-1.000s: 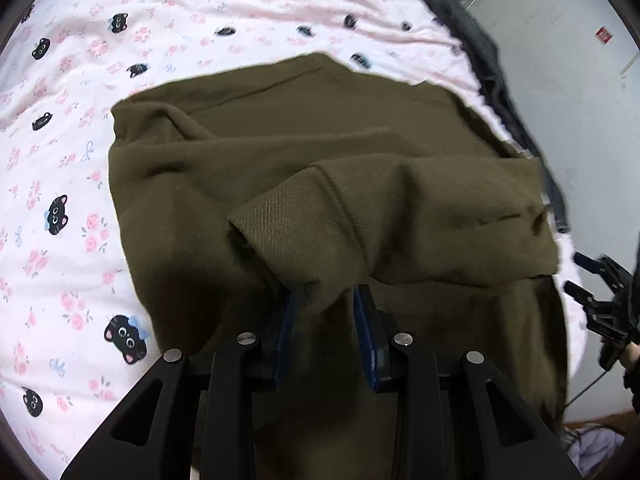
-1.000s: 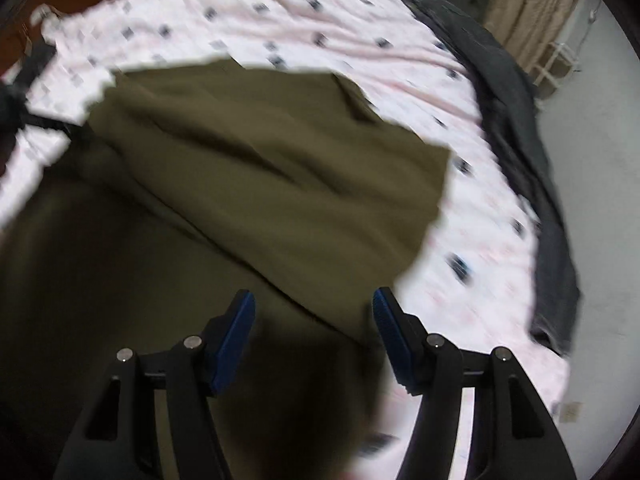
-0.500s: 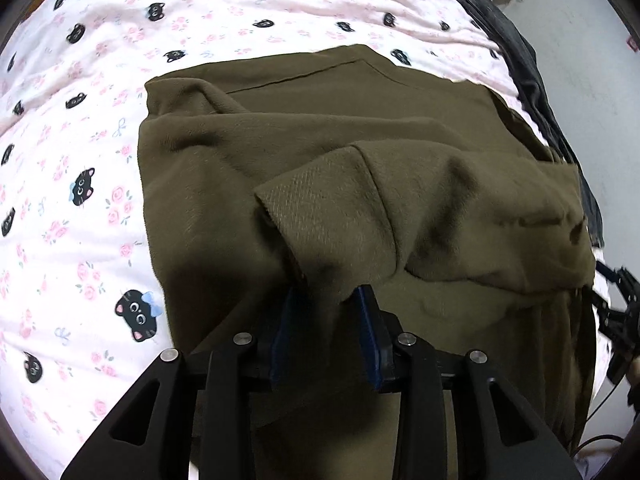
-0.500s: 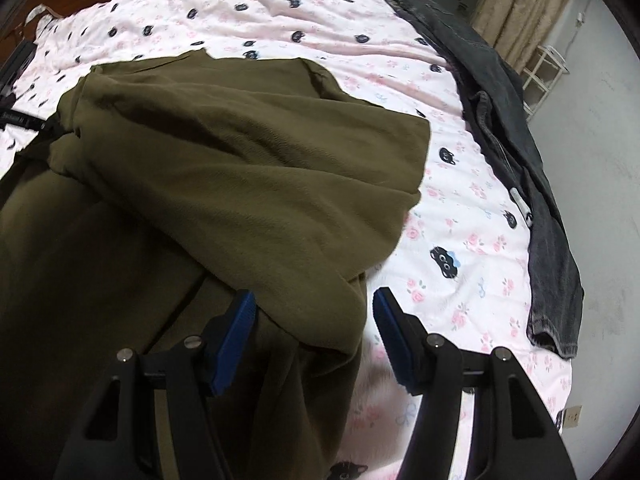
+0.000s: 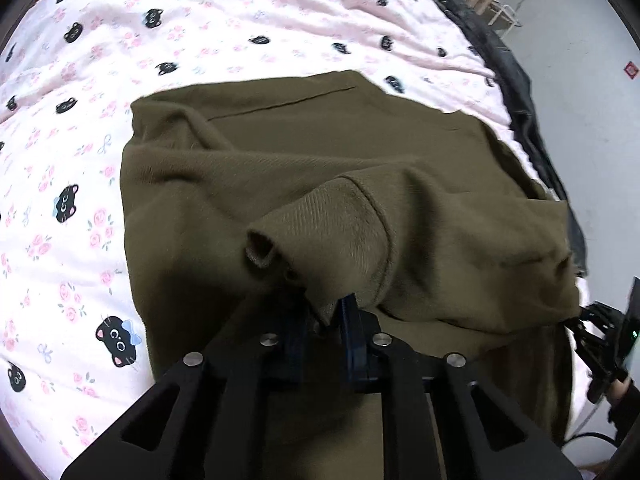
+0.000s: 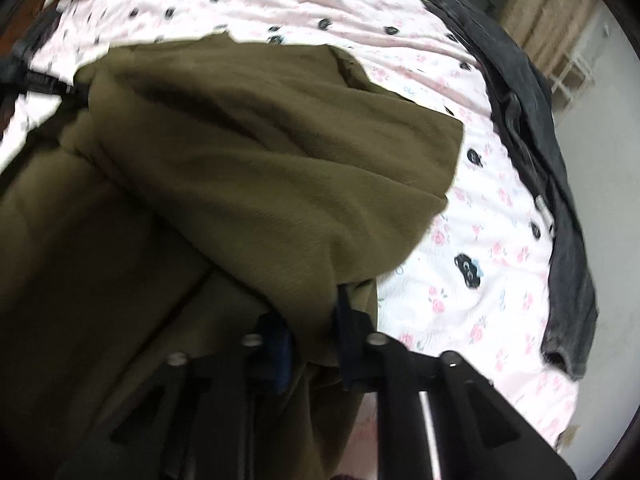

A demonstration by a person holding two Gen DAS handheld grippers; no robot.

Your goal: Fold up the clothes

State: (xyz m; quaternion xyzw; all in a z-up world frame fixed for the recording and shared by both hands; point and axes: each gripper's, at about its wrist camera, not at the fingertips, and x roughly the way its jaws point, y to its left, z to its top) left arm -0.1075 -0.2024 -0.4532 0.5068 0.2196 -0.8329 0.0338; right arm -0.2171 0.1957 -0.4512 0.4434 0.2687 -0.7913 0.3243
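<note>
An olive-green sweatshirt (image 5: 320, 152) lies spread on the bed, with a sleeve folded across its body. My left gripper (image 5: 324, 312) points down at the ribbed cuff (image 5: 320, 224); its jaws are closing and the blue pads pinch the cuff's edge. In the right wrist view the same sweatshirt (image 6: 260, 160) fills the left side. My right gripper (image 6: 312, 320) has its jaws closing too, with the pads pressed on the near corner of the folded top layer. The right gripper (image 5: 600, 332) also shows at the left wrist view's right edge, by the garment's side.
The bed sheet (image 5: 120, 40) is pink with black cat faces and roses. A dark denim garment (image 6: 560, 200) lies along the bed's right edge, also seen as the dark garment (image 5: 520, 96). Grey floor and a curtain lie beyond.
Both grippers' jaws have come together on the cloth: the right from wide apart onto the fold's corner, the left from a loose gap onto the cuff. The cuff now bunches up.
</note>
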